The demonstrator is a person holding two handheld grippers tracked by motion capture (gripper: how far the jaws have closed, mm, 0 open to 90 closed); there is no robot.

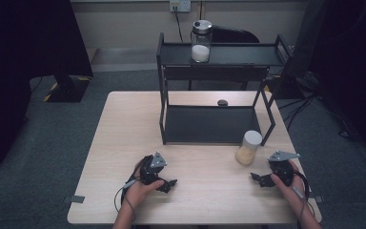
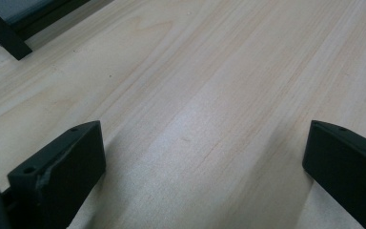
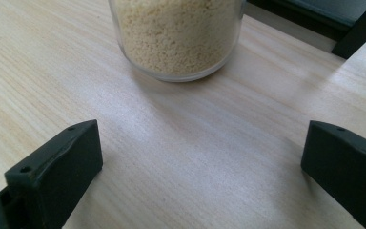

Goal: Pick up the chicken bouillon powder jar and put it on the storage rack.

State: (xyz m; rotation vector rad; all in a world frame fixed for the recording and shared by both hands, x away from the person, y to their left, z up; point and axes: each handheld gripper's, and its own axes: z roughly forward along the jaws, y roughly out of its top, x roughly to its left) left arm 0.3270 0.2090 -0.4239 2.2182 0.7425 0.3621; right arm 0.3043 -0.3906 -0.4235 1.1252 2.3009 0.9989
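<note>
High view: pale wood-grain table (image 1: 124,143), rectangular, on grey carpet in a dim room. A black metal two-tier rack (image 1: 164,71) stands at the table's far side, at 12 o'clock from the hands. Its upper shelf carries a clear glass jar (image 1: 201,40) with a metal lid, roughly a third full of white powder. A small dark object (image 1: 222,102) lies on the table behind the rack's lower shelf; what it is cannot be told.

A clear cylindrical jar with white lid (image 1: 248,147), holding fine yellowish grains, stands upright on the table at 10 o'clock from the right gripper (image 1: 258,178), near but apart. In the right gripper view its grain-filled base (image 3: 177,38) sits at 12 o'clock beyond the jaws, which stand wide with bare wood between.

The left gripper (image 1: 170,183) rests low over the table at 9 o'clock from the right; its jaws stand wide, nothing between them.
</note>
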